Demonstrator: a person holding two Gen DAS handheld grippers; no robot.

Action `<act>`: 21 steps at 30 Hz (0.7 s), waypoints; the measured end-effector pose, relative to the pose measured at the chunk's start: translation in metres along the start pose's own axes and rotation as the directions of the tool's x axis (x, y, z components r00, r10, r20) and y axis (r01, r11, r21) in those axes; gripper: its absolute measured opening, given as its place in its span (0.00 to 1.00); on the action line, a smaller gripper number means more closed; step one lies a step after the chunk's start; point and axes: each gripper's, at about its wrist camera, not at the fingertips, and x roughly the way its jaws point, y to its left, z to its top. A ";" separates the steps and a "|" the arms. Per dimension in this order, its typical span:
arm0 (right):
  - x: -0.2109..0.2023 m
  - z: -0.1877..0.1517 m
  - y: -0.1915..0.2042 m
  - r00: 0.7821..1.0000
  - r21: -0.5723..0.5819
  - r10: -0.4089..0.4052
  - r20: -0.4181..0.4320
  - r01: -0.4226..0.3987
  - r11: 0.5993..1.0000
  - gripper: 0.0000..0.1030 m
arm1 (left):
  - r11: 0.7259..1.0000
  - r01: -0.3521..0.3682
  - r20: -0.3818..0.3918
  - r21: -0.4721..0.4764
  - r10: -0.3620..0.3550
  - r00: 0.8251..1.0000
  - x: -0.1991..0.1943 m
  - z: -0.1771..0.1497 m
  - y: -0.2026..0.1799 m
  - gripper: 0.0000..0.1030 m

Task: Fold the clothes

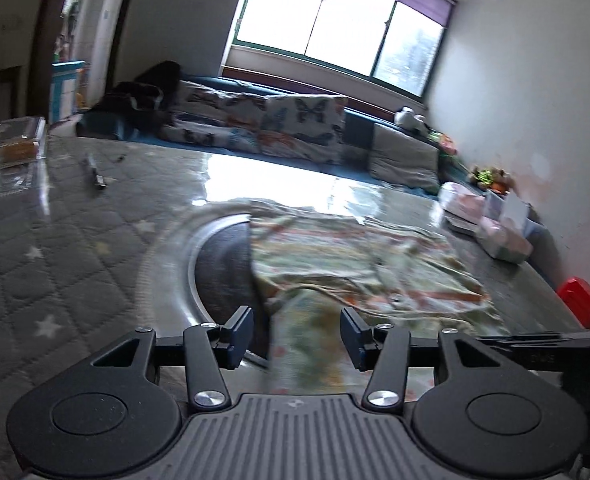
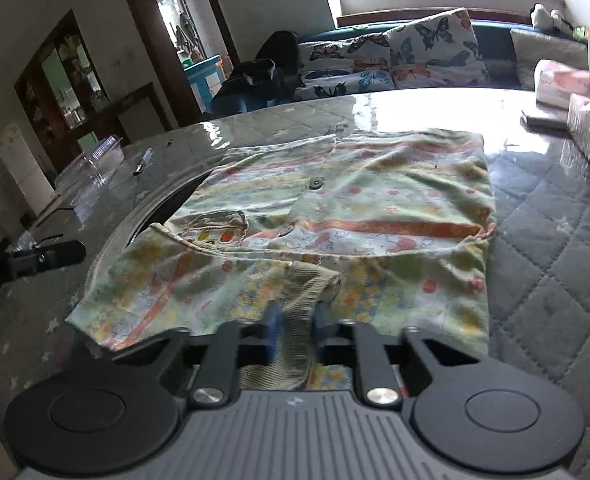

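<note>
A pale green floral garment with orange stripes lies partly folded on a quilted grey table under a glossy cover. My right gripper is shut on the garment's ribbed green cuff at the near edge. My left gripper is open, with its blue fingers spread over the near corner of the garment; nothing is between them. The left gripper's black body also shows at the left edge of the right wrist view.
A round dark inset with a metal rim lies partly under the garment. A clear plastic box and a pen sit at the far left. Tissue packs and boxes and a red object stand at the right. A butterfly-print sofa is behind.
</note>
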 end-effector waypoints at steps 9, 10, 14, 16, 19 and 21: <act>-0.043 0.031 0.017 0.991 -0.086 -0.017 0.132 0.029 0.996 0.05 | 1.000 -0.026 -0.022 0.008 0.026 0.999 0.008 -0.003 0.006 0.50; -0.047 0.035 0.017 0.989 -0.089 -0.022 0.143 0.035 0.995 0.05 | 1.000 -0.029 -0.026 0.010 0.030 0.999 0.009 -0.003 0.006 0.50; -0.043 0.034 0.014 0.989 -0.096 -0.045 0.140 0.059 0.994 0.05 | 0.998 -0.050 -0.049 0.034 0.052 0.997 0.019 -0.004 0.004 0.50; -0.040 0.033 0.012 0.989 -0.100 -0.057 0.134 0.071 0.993 0.06 | 0.998 -0.054 -0.057 0.045 0.057 0.997 0.023 -0.003 0.003 0.48; -0.035 0.032 0.009 0.989 -0.105 -0.075 0.127 0.088 0.991 0.11 | 0.997 -0.041 -0.057 0.069 0.045 0.997 0.028 0.002 -0.004 0.48; -0.031 0.031 0.007 0.989 -0.109 -0.086 0.121 0.100 0.989 0.12 | 0.996 -0.029 -0.056 0.086 0.034 0.998 0.031 0.006 -0.009 0.42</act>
